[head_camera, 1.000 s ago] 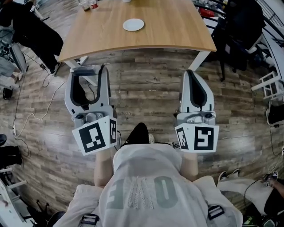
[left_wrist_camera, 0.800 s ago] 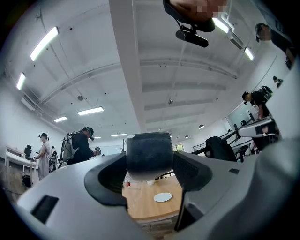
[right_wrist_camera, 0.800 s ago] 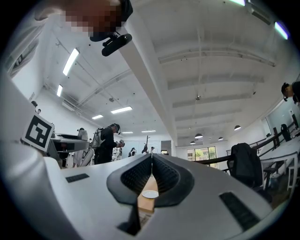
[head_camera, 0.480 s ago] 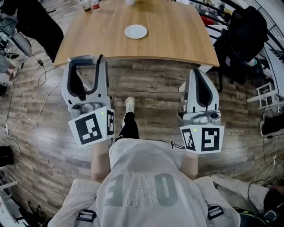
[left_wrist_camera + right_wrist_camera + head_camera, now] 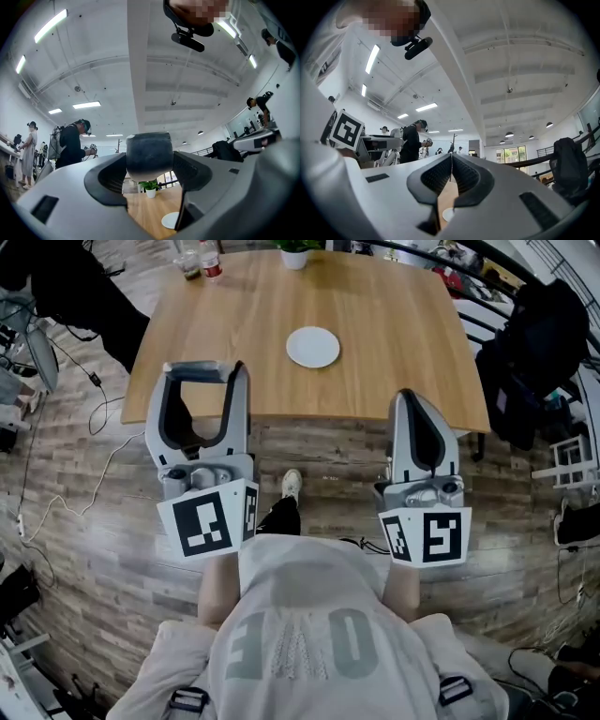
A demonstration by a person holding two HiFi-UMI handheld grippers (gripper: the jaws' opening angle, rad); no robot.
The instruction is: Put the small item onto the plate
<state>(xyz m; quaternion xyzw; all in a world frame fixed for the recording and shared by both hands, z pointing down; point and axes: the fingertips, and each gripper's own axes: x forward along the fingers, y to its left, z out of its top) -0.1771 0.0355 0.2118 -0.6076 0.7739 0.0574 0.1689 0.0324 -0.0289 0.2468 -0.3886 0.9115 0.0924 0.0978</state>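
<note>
Small item (image 5: 149,154): dark, rounded block with a paler underside, wedged between the two left fingers at their tips. Both of its sides touch the ribbed pads. It is in the air, not on the plate.
Plate (image 5: 312,346): small, white, round, bare; it lies on the wooden table (image 5: 394,315), nearer the table's front edge than its back.
Small item relative to plate: in the head view the small item (image 5: 199,367) is short of the plate and to its left, well apart from it. In the left gripper view the plate (image 5: 171,219) shows below the block and slightly right.
Left gripper (image 5: 200,373): jaws held wide apart, by the width of the block, and clamped on it. Left finger (image 5: 105,180) and right finger (image 5: 192,171) flank it.
Right gripper (image 5: 411,397): jaws pressed together along a thin seam, nothing between them. It is short of the plate and to its right. In its own view the plate (image 5: 447,214) shows below the closed fingers (image 5: 436,176).
Beyond the plate: a potted plant (image 5: 295,251) and a bottle (image 5: 211,261) at the table's far edge.
Short of the plate: wood-plank floor (image 5: 328,456) and the person's shoe (image 5: 292,484) between the two grippers.
</note>
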